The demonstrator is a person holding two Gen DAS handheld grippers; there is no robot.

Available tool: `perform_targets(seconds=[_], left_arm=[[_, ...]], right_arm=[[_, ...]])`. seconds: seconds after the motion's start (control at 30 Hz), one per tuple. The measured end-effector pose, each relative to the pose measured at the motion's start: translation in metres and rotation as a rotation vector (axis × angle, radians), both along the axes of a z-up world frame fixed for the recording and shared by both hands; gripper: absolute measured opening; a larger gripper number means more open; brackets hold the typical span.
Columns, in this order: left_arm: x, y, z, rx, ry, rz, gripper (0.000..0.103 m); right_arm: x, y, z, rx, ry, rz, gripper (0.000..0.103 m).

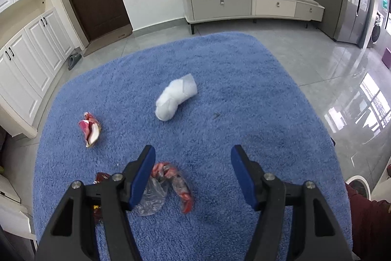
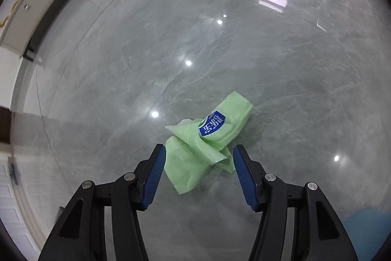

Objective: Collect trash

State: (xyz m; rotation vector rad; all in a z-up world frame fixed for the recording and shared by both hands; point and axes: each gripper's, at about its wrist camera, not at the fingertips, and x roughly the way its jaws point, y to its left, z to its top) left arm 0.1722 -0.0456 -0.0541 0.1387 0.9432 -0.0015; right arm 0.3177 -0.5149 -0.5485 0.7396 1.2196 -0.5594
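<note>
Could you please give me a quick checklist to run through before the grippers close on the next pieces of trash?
1. Green wrapper lies between the right gripper fingers: ok.
2. Right pads pressing on the wrapper: not ok, gaps show on both sides.
3. Floor around the wrapper free of other items: ok.
4. Left gripper open: ok.
5. Clear wrapper centred between the left fingers: not ok, it sits toward the left finger.
6. White wad and pink wrapper still to collect from the rug: ok, both visible.
</note>
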Motion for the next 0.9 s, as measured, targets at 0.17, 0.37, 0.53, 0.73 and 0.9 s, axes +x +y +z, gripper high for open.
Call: perform_targets(seconds=[0.17,0.37,0.53,0.73,0.9], left_arm=[[0.001,-0.006,-0.002,-0.005,0.007,-0.028,0.063],[-0.002,-0.002,0.001,-0.040,-0.006,-0.026,0.063],[-0.013,0.005,0.009,-0.088,-0.026,-0.025,0.063],[-0.032,0.011,0.029,-0.142,-0.084,-0.051,0.063],[-0.052,0.016,0.044,-0.201,-0.124,-0.072,0.063]], right_arm=[[0.000,0.006,-0.009,-0.005,0.043,0.032,0.023],[-0.008,0.026,0.014,0.065,0.001,0.021,0.010],[-0.036,0.050,0.062,0.138,-0.131,0.020,0.008],[-0.083,0.071,0.167,0.146,-0.360,0.065,0.008],[-0.164,0.069,0.271,0.062,-0.496,0.106,0.009]])
